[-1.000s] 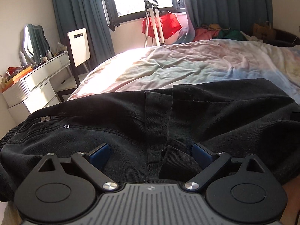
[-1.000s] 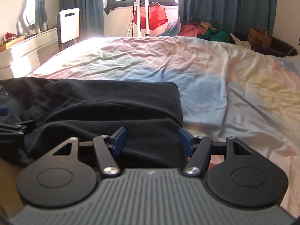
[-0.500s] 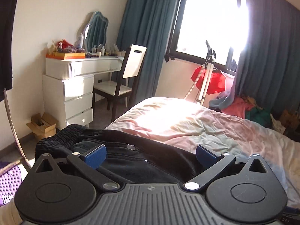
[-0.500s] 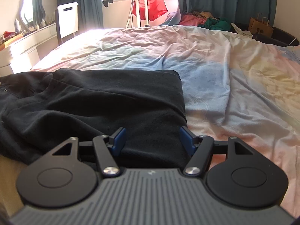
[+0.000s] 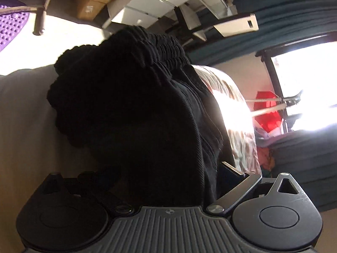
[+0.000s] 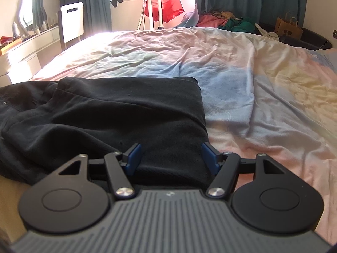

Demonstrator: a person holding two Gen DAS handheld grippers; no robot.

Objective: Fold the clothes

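Note:
Black trousers [image 6: 101,113] lie folded on the pastel bed cover [image 6: 242,88], at its near left side. My right gripper [image 6: 171,158] is open, low over the near right corner of the trousers, with cloth between the blue pads [image 6: 133,158]. In the left wrist view the camera is rolled sideways. The elastic waistband end of the trousers [image 5: 130,97] fills the frame and lies between the wide-open jaws of my left gripper [image 5: 166,177]. Its left finger is in shadow.
A white dresser [image 6: 27,48] with a mirror and a white chair [image 6: 71,25] stand left of the bed. A red garment hangs on a rack [image 6: 162,8] by the window. A clothes pile [image 6: 223,21] and paper bag [image 6: 288,28] sit at the far right.
My left gripper has swung to the waistband end of the trousers, rolled sideways and closed in on it. My right gripper has stayed open at the near right corner.

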